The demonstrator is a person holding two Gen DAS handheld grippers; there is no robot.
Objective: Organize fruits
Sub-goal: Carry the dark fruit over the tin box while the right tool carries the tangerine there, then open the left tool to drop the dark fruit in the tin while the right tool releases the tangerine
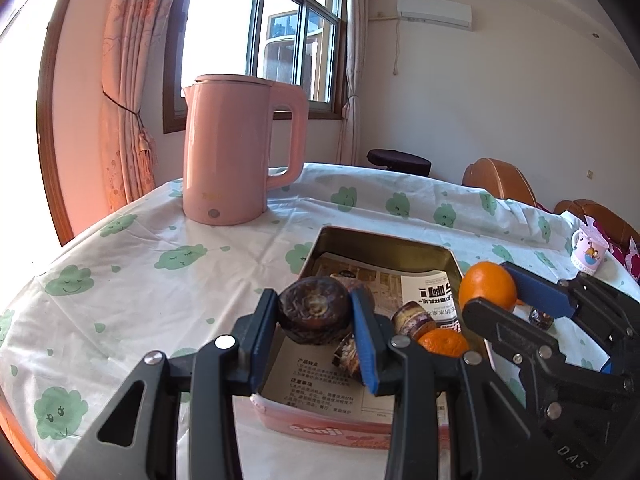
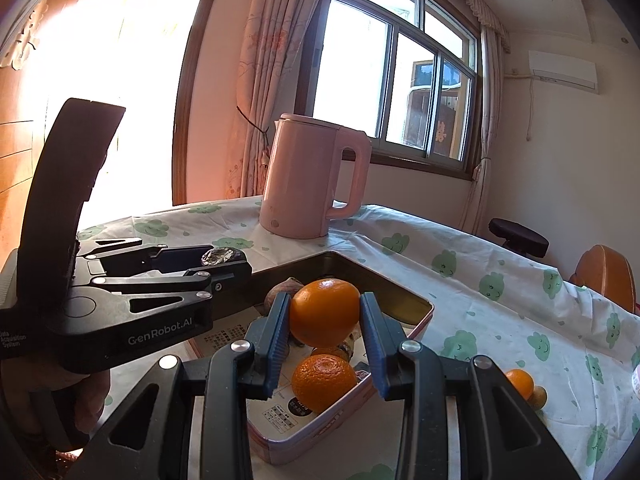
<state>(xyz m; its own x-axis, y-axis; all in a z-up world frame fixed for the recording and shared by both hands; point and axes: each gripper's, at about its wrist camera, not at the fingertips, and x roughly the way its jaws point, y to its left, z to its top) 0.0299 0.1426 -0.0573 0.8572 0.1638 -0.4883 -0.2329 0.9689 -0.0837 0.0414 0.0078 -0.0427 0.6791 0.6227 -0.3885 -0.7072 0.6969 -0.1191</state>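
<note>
Room: window with curtains behind a table (image 1: 132, 264) under a white cloth printed with green clouds; pink kettle (image 1: 236, 152) stands near its far edge.
Left wrist view, left gripper (image 1: 316, 316): blue pads pressed on a dark brown round fruit (image 1: 314, 310), held above the near left part of the tin box (image 1: 384, 246).
Left wrist view, box: open, paper-lined, with brown fruits and a tangerine (image 1: 442, 342) inside.
Left wrist view, right gripper (image 1: 490, 292): clamped on an orange (image 1: 486, 286) over the box's right rim.
Right wrist view: same orange (image 2: 324, 312) gripped between blue pads over the box's near corner; two small citrus fruits (image 2: 526, 388) lie on the cloth beyond the box's right side.
</note>
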